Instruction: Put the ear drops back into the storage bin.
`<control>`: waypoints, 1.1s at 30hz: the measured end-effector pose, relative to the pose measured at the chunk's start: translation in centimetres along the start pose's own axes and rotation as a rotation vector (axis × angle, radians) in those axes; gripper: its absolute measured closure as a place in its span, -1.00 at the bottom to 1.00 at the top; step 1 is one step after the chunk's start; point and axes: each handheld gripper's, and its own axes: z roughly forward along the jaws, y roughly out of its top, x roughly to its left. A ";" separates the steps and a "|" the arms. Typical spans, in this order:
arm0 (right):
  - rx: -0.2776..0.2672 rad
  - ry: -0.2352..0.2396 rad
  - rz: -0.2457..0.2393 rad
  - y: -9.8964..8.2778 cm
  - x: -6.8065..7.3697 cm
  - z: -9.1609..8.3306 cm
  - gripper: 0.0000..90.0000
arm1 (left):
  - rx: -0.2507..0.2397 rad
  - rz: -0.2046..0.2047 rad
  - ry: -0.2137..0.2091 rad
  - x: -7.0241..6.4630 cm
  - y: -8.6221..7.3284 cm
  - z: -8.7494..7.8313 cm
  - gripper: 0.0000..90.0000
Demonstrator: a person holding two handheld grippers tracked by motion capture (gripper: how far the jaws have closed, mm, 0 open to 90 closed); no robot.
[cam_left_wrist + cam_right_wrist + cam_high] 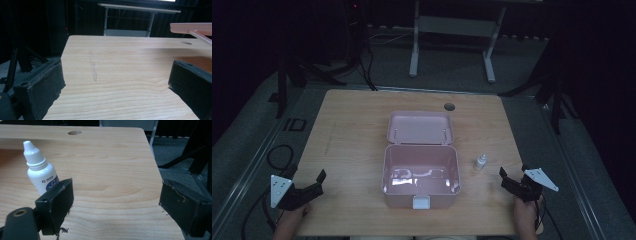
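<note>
Near the front edge of the worktop [352,125], midway between its two sides, sits a pink box [420,175] with its lid [420,127] thrown back and lying open toward the far edge. A white latch [421,202] shows on the box's front wall. Just right of the box, apart from it, a small white dropper bottle [480,162] stands upright with its cap on; it is the thing nearest the right gripper [513,181].

That gripper is held at the front right corner of the worktop, its grey three-cornered plate on top, its jaws standing wide apart with nothing between them. In the right gripper view the bottle [41,173] rises just beyond one jaw, partly hidden by it, and not between the two; bare wood lies in the gap. A round hole [74,132] shows in the worktop near its far edge.

At the front left corner, the left gripper [311,186] is likewise open, its jaws spread over bare wood with nothing in them. In the left gripper view the edge of the pink lid [191,27] shows toward the upper right, well apart from the jaws.
</note>
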 end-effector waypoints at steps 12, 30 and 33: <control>0.077 0.005 -0.052 0.5 0.3 0.3 -0.74 | -0.001 0.003 0.000 0.0 0.0 0.0 -0.99; 0.405 0.157 -0.051 1.0 0.1 0.2 -0.73 | 0.002 0.002 0.002 0.0 0.0 0.0 -0.99; 0.450 0.164 -0.062 1.2 0.0 0.2 -0.73 | 0.002 0.002 0.002 0.0 0.0 0.0 -0.99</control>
